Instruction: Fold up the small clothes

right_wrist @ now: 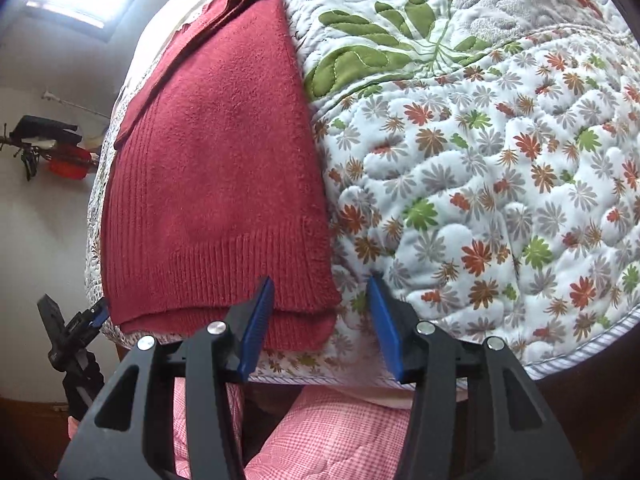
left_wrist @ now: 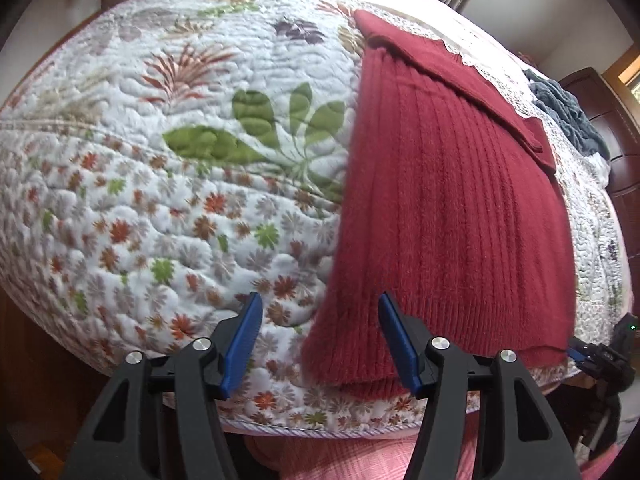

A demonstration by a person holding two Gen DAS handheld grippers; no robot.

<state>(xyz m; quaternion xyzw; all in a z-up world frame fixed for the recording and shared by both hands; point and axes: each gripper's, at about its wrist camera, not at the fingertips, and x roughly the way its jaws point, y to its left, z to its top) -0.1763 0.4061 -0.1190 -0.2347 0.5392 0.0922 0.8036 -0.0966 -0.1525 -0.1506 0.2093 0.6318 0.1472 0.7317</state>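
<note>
A dark red ribbed knit sweater (left_wrist: pixel 448 200) lay folded lengthwise on a white quilted bedspread printed with green leaves and orange flowers (left_wrist: pixel 160 200), its hem at the near edge of the bed. The left gripper (left_wrist: pixel 320 344) hovered with its blue-padded jaws spread wide over one near hem corner — holding nothing. The right gripper (right_wrist: pixel 320 328) was likewise agape, straddling the other hem corner. A grey-blue crumpled cloth (left_wrist: pixel 564 112) sat farther back.
</note>
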